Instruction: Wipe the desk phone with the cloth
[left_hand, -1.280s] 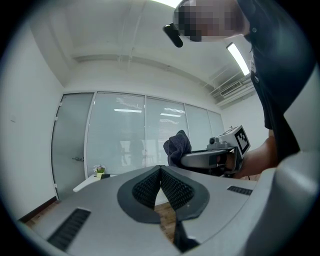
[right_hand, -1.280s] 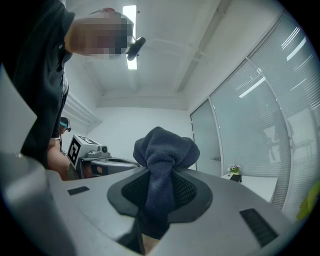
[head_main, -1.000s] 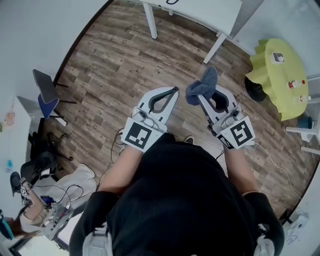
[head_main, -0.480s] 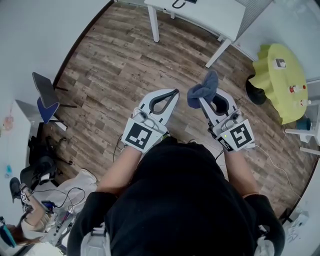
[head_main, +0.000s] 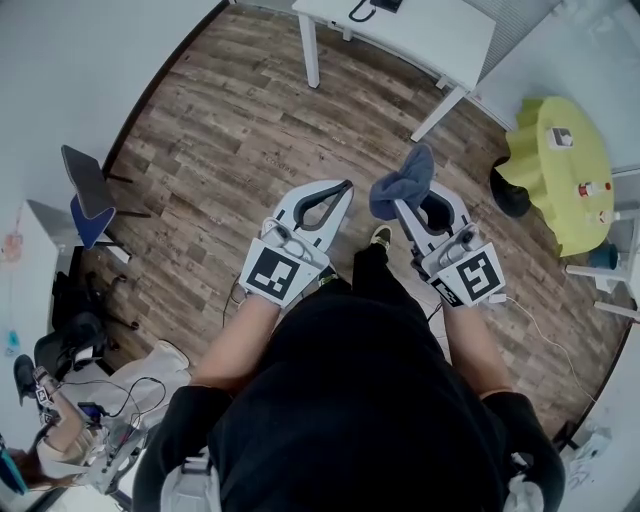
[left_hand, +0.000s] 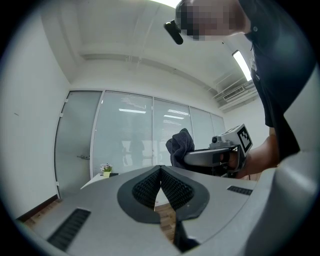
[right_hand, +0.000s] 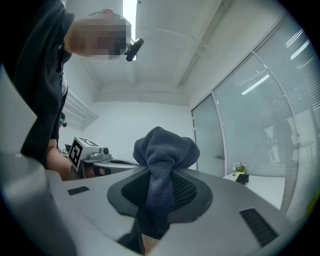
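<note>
Since a second ago the far white desk (head_main: 420, 35) has slid further into the head view, and a shoe (head_main: 380, 236) has stepped forward between my two tools. Nearest me, the left gripper (head_main: 343, 188) is held over the wooden floor (head_main: 230, 120). In its own view (left_hand: 160, 172) the ribbed pads are pressed together at the tip with nothing between them. Just to its right, but apart from it, the right gripper (head_main: 401, 208) is clamped on the cloth (head_main: 402, 183).

From the right gripper view (right_hand: 160, 176) I see the dark blue cloth (right_hand: 165, 150) with its long axis running along the jaws. A narrow tail is pinched between the pads and trails back toward me. The bunched bulk stands out past the fingertips, pointing away toward the desk.

Further off, to the right, stands a round yellow-green table (head_main: 560, 170). Farthest away, the desk phone (head_main: 378, 6) sits on the white desk, well apart from the cloth. The picture's top edge cuts it, so I cannot tell which way it lies.
</note>
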